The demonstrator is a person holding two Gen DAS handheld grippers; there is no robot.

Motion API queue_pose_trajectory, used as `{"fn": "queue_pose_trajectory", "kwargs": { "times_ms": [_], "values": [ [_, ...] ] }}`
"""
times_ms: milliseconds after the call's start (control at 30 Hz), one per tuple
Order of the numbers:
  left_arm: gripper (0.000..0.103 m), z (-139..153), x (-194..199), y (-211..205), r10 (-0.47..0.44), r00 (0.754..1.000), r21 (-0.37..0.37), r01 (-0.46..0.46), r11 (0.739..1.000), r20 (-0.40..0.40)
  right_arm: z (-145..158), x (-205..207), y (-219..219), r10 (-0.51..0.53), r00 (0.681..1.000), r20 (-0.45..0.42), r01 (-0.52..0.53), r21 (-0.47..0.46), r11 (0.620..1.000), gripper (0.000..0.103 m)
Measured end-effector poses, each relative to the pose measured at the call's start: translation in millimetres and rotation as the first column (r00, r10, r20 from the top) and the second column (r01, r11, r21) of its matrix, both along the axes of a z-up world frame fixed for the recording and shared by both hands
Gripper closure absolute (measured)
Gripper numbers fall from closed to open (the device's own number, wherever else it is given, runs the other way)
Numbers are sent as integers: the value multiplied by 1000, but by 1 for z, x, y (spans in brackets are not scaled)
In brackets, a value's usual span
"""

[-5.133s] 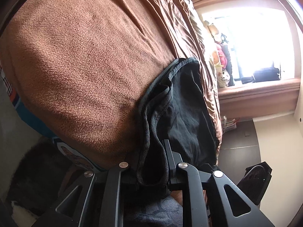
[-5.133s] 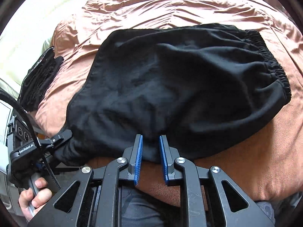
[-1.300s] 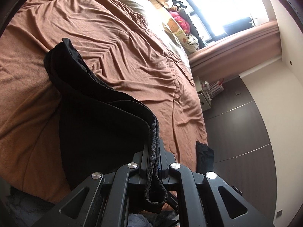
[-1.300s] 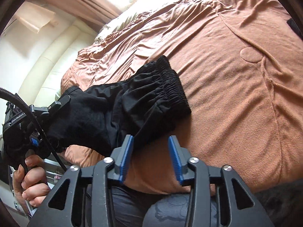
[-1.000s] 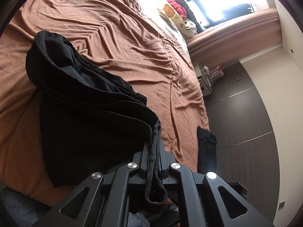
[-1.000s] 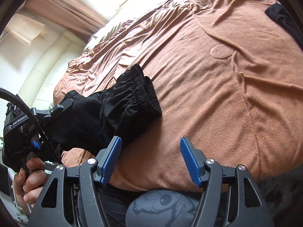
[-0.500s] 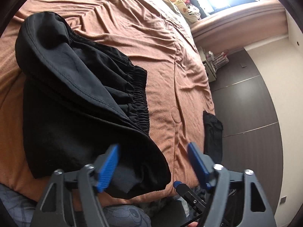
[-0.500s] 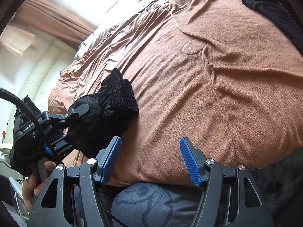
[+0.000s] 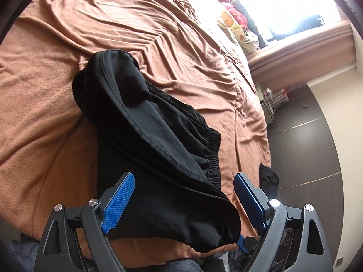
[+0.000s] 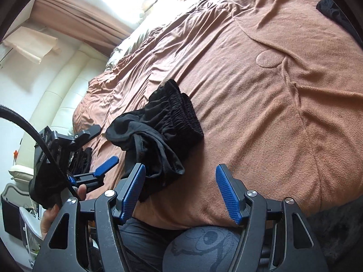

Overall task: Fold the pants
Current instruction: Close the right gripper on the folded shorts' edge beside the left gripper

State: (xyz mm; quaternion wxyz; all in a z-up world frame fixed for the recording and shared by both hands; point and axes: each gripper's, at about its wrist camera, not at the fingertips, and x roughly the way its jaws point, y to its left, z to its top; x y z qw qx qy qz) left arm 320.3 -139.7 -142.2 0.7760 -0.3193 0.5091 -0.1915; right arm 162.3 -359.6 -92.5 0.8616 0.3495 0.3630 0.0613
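Headboard: cream padded headboard (image 10: 56,86) curves up the far left of the right wrist view, beside the bed.
Person's hand: a hand (image 10: 48,215) grips the handle of the left tool, low at the left edge of that view.
Left gripper: left gripper (image 9: 183,195) hangs over the near end of the pants, blue pads spread wide. The last two readings differ little, so the jaws look settled wide apart. Dark cloth lies between and below the pads, neither pad pressing on it.
Pants: black pants (image 9: 156,154) lie folded in a loose bundle on the bed near its front edge, one layer draped over another. The gathered elastic waistband (image 10: 181,115) points toward the middle of the bed.
Bedspread: brown bedspread (image 10: 272,104) is wrinkled and covers the whole mattress, a round raised mark visible on it.
Right gripper: right gripper (image 10: 179,183) sits just off the bundle's near corner, fingers parted. Nothing is between them but bedspread; its left pad is just beside the cloth, contact unclear.
Second garment: a small black garment (image 9: 268,179) lies at the bed's far right edge, well apart from the pants.
Soft toys: soft toys (image 9: 236,20) sit at the bright window.
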Motion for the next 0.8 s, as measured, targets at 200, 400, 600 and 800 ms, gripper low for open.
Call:
{"fn": "queue_pose_trajectory", "kwargs": {
  "times_ms": [200,400,600,800],
  "values": [
    [13,-17,17,16,35,999,1,-35,999,-35,1,19,13,33,999,-2,-33,-7,999,39],
    [13,-35,36,21,53,996,11,-52,999,-67,-3,35,25,44,999,-23,-45,-30,999,39],
    [13,-47,54,26,85,993,28,-83,996,-77,-3,46,34,57,998,-29,-58,-41,997,39],
    [49,-37,63,38,127,991,26,-126,992,-46,-4,46,38,61,998,-27,-63,-88,994,64]
  ]
}}
